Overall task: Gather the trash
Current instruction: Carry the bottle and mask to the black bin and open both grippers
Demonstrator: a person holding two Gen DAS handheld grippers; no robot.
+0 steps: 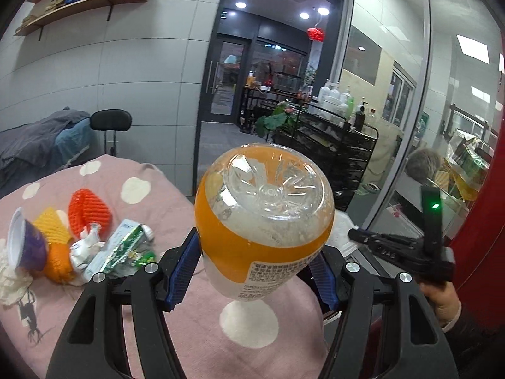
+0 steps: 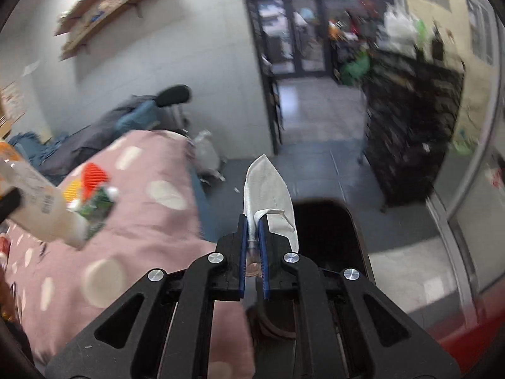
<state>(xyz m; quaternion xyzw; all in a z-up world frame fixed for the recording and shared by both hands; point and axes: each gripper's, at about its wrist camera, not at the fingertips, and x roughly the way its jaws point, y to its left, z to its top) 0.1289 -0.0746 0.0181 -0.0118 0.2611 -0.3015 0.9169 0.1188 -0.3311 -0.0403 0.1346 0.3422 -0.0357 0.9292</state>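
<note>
My left gripper (image 1: 252, 271) is shut on a clear plastic bottle (image 1: 263, 208) with an orange label, held base-forward above the pink dotted bedspread (image 1: 151, 199). The bottle also shows at the left in the right wrist view (image 2: 41, 208). My right gripper (image 2: 252, 224) is shut on a white tissue (image 2: 268, 189), held over a black bin (image 2: 325, 221) on the floor beside the bed. A trash pile lies on the bedspread: purple cup (image 1: 25, 243), orange and yellow foam nets (image 1: 90, 211), green carton (image 1: 123, 249), crumpled paper (image 1: 12, 281).
A dark metal cart (image 1: 341, 145) with bottles and a plant stands ahead by a glass wall (image 1: 426, 94). A black chair (image 1: 111, 123) and grey bedding (image 1: 34, 142) are at the left. The right gripper's body (image 1: 410, 249) shows at the right.
</note>
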